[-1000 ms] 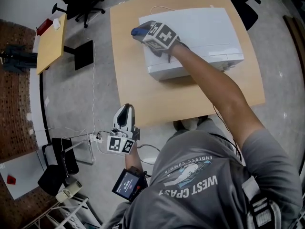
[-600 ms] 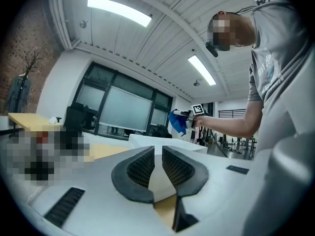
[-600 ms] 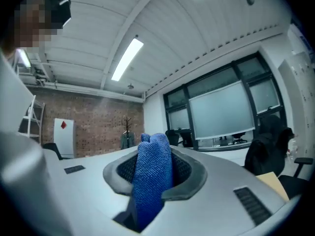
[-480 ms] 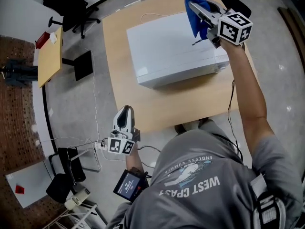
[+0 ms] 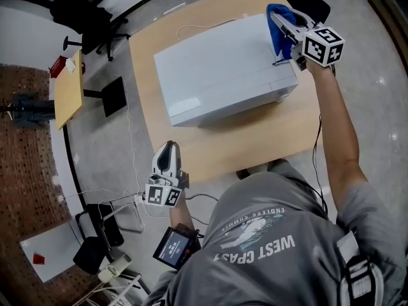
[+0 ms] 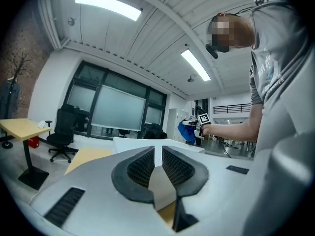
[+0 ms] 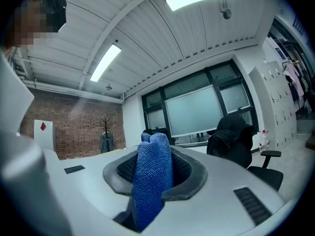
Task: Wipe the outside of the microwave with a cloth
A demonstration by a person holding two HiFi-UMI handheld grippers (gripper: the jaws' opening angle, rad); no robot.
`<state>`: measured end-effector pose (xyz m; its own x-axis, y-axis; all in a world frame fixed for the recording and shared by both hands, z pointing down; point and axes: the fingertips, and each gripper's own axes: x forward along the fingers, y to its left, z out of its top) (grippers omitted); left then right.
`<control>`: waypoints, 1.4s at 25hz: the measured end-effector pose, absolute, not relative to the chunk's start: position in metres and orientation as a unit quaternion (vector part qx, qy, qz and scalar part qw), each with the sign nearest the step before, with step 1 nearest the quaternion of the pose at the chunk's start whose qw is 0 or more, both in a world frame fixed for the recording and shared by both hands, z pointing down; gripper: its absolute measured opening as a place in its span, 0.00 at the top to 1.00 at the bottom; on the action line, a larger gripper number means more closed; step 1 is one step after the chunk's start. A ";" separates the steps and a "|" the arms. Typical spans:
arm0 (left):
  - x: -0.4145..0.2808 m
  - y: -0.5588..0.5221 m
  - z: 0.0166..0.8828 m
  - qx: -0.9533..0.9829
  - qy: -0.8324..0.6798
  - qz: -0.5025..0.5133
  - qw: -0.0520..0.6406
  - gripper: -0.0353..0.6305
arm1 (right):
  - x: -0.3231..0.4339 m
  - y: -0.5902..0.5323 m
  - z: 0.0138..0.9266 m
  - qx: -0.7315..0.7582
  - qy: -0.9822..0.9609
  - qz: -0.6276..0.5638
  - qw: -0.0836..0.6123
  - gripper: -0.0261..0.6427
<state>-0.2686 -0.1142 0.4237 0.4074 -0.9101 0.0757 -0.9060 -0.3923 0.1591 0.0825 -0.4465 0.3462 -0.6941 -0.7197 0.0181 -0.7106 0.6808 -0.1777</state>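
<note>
The white microwave (image 5: 223, 75) stands on a wooden table (image 5: 255, 139). My right gripper (image 5: 280, 21) is at the microwave's far right end, shut on a blue cloth (image 5: 276, 29) that hangs against that end. In the right gripper view the folded cloth (image 7: 152, 181) fills the gap between the pads, with the right gripper (image 7: 155, 154) pointing level. My left gripper (image 5: 167, 155) hovers off the table's near edge, shut with nothing in it. In the left gripper view the left gripper (image 6: 158, 154) faces the microwave (image 6: 142, 142), with the cloth (image 6: 186, 132) beyond it.
A white cable (image 5: 191, 25) runs behind the microwave. A small yellow desk (image 5: 67, 88) and black office chairs (image 5: 89, 11) stand to the left. Cables trail over the floor (image 5: 131, 139) near a black chair (image 5: 95, 234). Another black chair (image 7: 236, 141) stands beyond the right gripper.
My right gripper has carried the cloth from the microwave's left top across to its right end. The left gripper has stayed by the table's near edge.
</note>
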 end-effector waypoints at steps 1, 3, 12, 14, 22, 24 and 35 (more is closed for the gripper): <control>-0.263 -0.117 0.425 0.834 -0.544 -0.010 0.088 0.85 | 0.089 -0.450 0.355 -0.391 0.916 -0.090 0.022 0.81; -0.252 -0.121 0.427 0.834 -0.545 -0.005 0.088 0.85 | 0.100 -0.454 0.374 -0.390 0.915 -0.099 0.010 0.81; -0.221 -0.127 0.427 0.830 -0.550 0.009 0.088 0.87 | 0.118 -0.454 0.446 -0.376 0.914 -0.152 -0.009 0.81; -0.216 -0.128 0.432 0.830 -0.551 0.013 0.088 0.88 | 0.116 -0.451 0.465 -0.367 0.914 -0.170 -0.002 0.81; -0.193 -0.130 0.438 0.824 -0.558 0.027 0.095 0.89 | 0.135 -0.453 0.516 -0.366 0.882 -0.281 0.093 0.81; -0.188 -0.129 0.440 0.822 -0.561 0.031 0.098 0.89 | 0.139 -0.453 0.531 -0.365 0.870 -0.310 0.111 0.81; -0.167 -0.126 0.455 0.810 -0.572 0.060 0.117 0.89 | 0.143 -0.454 0.609 -0.358 0.835 -0.390 0.151 0.81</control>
